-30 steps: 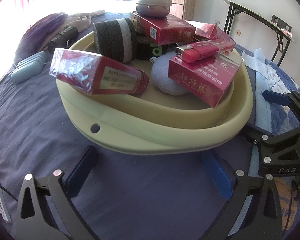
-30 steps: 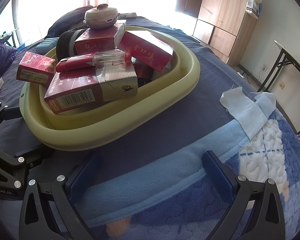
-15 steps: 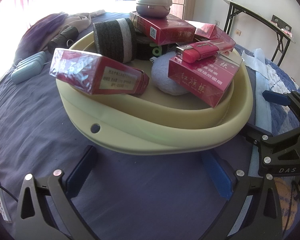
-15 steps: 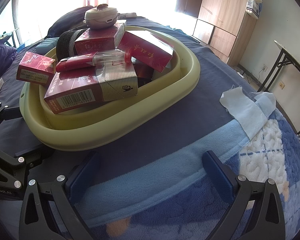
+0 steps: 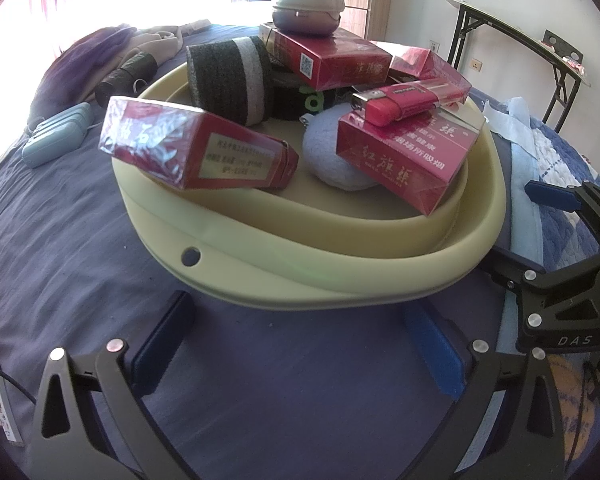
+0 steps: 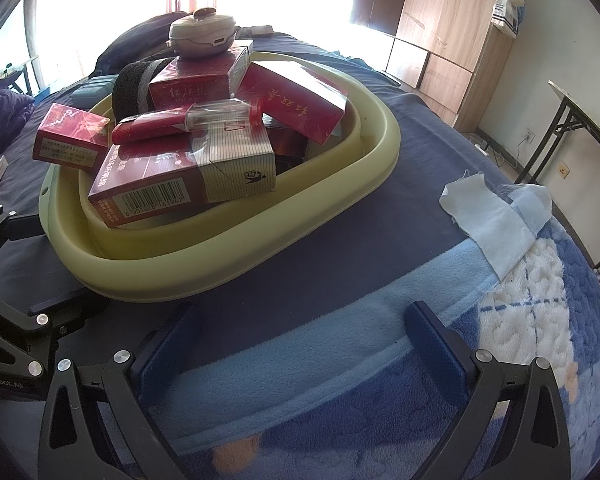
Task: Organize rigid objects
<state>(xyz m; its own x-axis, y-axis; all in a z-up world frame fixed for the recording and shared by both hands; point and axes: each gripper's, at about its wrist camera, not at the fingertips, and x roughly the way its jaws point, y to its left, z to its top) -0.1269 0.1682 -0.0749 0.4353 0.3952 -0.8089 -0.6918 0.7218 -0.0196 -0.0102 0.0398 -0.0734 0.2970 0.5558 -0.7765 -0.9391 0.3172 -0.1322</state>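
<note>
A cream basin (image 5: 204, 240) piled with red cartons sits on the bed, straight ahead of both grippers. The left gripper (image 5: 300, 336) is nearer — its wide-open, empty jaws just short of the rim; the right gripper (image 6: 300, 340) is equally open and empty.

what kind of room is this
Most likely a bedroom. The basin of boxes sits on a soft blue blanket spread like bedding, a wooden wardrobe stands by the wall, and a folding table is off to the side.
</note>
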